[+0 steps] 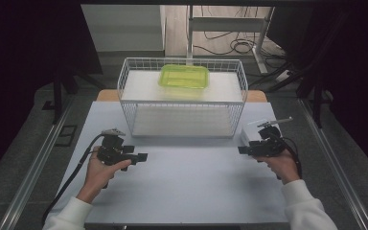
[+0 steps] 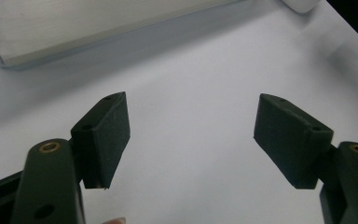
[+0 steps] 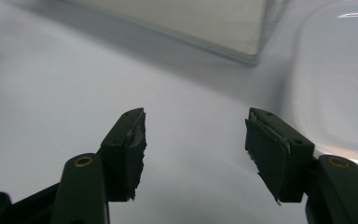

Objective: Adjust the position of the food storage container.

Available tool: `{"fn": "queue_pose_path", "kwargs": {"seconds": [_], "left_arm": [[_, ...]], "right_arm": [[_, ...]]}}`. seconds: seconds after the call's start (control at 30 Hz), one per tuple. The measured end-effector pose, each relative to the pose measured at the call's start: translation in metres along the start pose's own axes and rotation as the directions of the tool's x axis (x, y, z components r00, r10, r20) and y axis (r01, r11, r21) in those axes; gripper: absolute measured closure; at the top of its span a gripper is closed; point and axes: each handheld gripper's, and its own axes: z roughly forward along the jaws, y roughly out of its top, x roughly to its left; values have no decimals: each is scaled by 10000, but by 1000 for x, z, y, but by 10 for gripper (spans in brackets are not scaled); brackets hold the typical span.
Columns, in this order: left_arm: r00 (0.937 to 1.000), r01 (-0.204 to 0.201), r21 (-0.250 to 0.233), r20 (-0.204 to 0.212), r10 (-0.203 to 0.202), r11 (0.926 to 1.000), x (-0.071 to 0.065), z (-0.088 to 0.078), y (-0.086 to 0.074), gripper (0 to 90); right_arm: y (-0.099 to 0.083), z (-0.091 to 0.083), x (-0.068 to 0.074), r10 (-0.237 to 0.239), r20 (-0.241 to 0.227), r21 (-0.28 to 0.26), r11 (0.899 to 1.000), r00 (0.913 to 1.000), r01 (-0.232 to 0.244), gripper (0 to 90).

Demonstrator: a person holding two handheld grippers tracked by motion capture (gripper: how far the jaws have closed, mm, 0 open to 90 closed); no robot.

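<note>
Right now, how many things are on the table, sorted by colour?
White wire basket: 1
Green box lid, on top of the basket: 1
White box, on the table by the right gripper: 1
Black grippers, left gripper and the right one: 2
Total: 5

Wire basket: thin white-coated metal mesh, w/ matt pale boards as shelves inside. On its top shelf, green container: translucent glossy plastic, lime tint. Table top in front of basket: smooth matt white sheet, looks like laminate or paper. Just right of basket's front corner, white box: smooth plastic w/ soft sheen. Left gripper pads: matt black, fine-grained foam/rubber; brass inserts in arms. Right gripper pads: same matt black, edges frayed, rough.
</note>
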Motion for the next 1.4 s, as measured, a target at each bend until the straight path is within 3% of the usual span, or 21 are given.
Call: {"fn": "queue_pose_path", "kwargs": {"seconds": [0.23, 0.27, 0.37, 0.4, 0.57, 0.6, 0.73, 0.9, 1.03, 1.13, 1.4], "left_arm": [[10000, 2, 171, -45, -2, 9999, 0, 3, -2, 262], [10000, 27, 225, -45, -26, 9997, 0, 4, -3, 263], [10000, 55, 244, 29, -56, 9997, 0, 6, -2, 265], [10000, 36, 313, 8, -36, 9995, 0, 7, -3, 266], [9999, -43, 443, -105, 48, 9990, -2, 9, -5, 264], [9999, -19, 408, -115, 24, 9992, -3, 8, -5, 264], [9999, 32, 373, -155, -26, 9993, -3, 7, -5, 264], [9999, 25, 447, -143, -18, 9990, -1, 10, -5, 265], [9999, -27, 572, -134, 35, 9984, 0, 13, -5, 265], [9999, -30, 565, -162, 39, 9984, 2, 13, -4, 266], [9992, -229, 479, -308, 244, 9986, 3, 12, -4, 276]], "right_arm": [[18, -18, -22, 80, 180, -59, 10000, 9998, -79, 463], [24, -22, -31, 179, 276, -13, 9998, 9995, -179, 536], [30, -24, -42, 303, 324, 220, 9993, 9990, -311, 591], [35, -24, -53, 345, 492, 391, 9986, 9982, -364, 643], [48, -21, -69, 315, 727, 486, 9982, 9969, -351, 726], [54, -18, -76, 455, 785, 464, 9977, 9959, -493, 785], [66, -8, -87, 715, 913, 312, 9967, 9933, -746, 872], [77, 4, -94, 848, 1207, 418, 9950, 9891, -905, 886], [90, 25, -101, 952, 1526, 596, 9927, 9837, -1053, 889], [99, 37, -102, 791, 1564, 824, 9923, 9845, -928, 889], [106, 60, -108, 757, 1945, 1261, 9868, 9780, -1014, 890]]}}
